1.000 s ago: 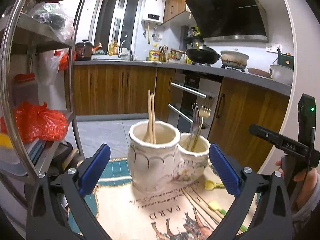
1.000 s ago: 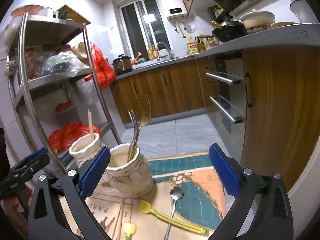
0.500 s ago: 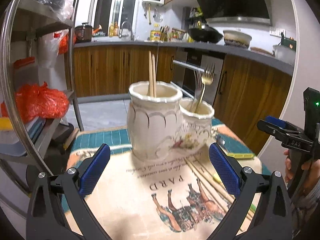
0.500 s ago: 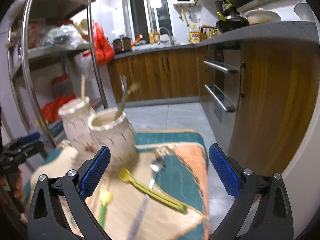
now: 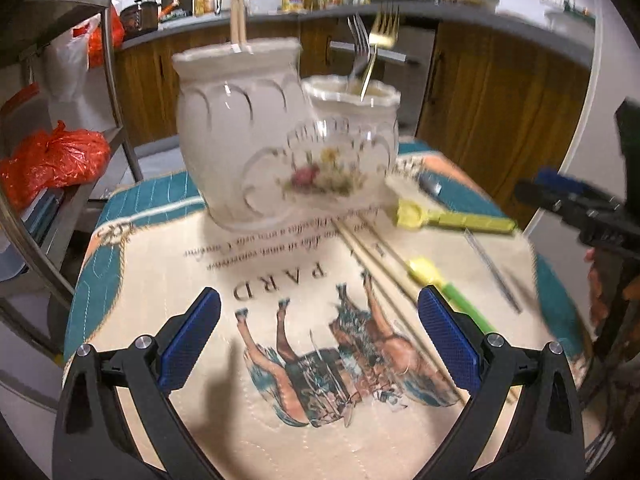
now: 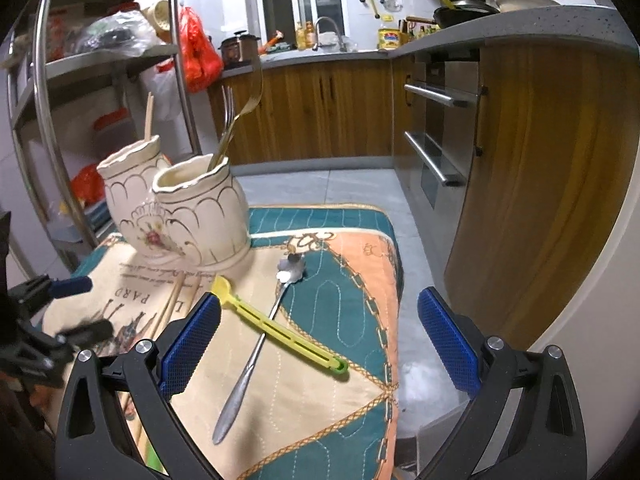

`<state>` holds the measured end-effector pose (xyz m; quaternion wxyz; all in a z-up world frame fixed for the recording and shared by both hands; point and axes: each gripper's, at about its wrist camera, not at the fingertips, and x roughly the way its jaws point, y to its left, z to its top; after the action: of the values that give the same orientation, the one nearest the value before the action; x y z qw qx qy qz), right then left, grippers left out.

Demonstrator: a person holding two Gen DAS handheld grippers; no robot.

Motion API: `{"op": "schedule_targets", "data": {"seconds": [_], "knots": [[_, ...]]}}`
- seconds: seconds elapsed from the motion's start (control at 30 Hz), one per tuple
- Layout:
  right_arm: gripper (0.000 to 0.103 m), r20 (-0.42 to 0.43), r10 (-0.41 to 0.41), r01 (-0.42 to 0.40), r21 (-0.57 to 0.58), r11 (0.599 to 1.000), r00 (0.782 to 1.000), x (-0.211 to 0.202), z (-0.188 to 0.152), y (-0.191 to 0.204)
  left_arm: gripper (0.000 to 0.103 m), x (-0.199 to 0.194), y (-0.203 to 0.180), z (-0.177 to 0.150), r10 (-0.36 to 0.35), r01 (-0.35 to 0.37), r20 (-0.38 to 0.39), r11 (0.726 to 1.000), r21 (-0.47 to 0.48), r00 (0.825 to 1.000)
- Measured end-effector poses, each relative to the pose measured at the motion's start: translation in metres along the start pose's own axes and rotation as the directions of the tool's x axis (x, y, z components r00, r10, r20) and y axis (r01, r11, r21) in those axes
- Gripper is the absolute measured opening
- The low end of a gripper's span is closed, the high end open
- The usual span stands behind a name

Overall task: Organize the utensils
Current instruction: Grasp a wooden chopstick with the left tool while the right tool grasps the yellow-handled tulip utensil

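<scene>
Two cream ceramic jars stand at the cloth's far end. The taller jar (image 5: 236, 128) holds chopsticks (image 5: 239, 20); the shorter jar (image 6: 200, 212) holds two forks (image 5: 374, 36). Loose on the cloth lie a steel spoon (image 6: 256, 352), a yellow-green utensil (image 6: 280, 330), a second yellow-headed utensil (image 5: 444, 284) and a pair of chopsticks (image 5: 384, 280). My left gripper (image 5: 318, 344) hovers open over the horse print, empty. My right gripper (image 6: 318, 344) is open above the spoon and the yellow-green utensil, holding nothing.
A patterned cloth (image 6: 352, 288) covers a small table whose right edge drops to the tiled floor (image 6: 420, 360). A metal shelf rack (image 6: 52, 92) with red bags stands left. Wooden cabinets and an oven (image 6: 440, 136) run along the right.
Both grippers have tilted down and moved in over the cloth. The jars now sit higher in both views, and the loose utensils lie closer under the fingers.
</scene>
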<state>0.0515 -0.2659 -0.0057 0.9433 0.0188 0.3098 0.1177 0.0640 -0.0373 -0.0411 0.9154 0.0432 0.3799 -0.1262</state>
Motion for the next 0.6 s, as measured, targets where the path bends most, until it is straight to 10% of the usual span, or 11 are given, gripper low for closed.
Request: {"op": "schedule_targets", "data": {"seconds": [0.27, 0.6], "knots": [[0.095, -0.112, 0.004, -0.023, -0.171, 0.985, 0.994, 0.028, 0.006, 0.022, 0.094, 0.006, -0.017, -0.002, -0.008, 0.009, -0.065, 1.000, 0.014, 0.998], [0.046, -0.202, 0.046, -0.122, -0.386, 0.915, 0.978, 0.053, 0.009, 0.055, 0.067, 0.009, -0.038, -0.008, -0.042, 0.047, -0.117, 0.998, 0.038, 0.992]]}}
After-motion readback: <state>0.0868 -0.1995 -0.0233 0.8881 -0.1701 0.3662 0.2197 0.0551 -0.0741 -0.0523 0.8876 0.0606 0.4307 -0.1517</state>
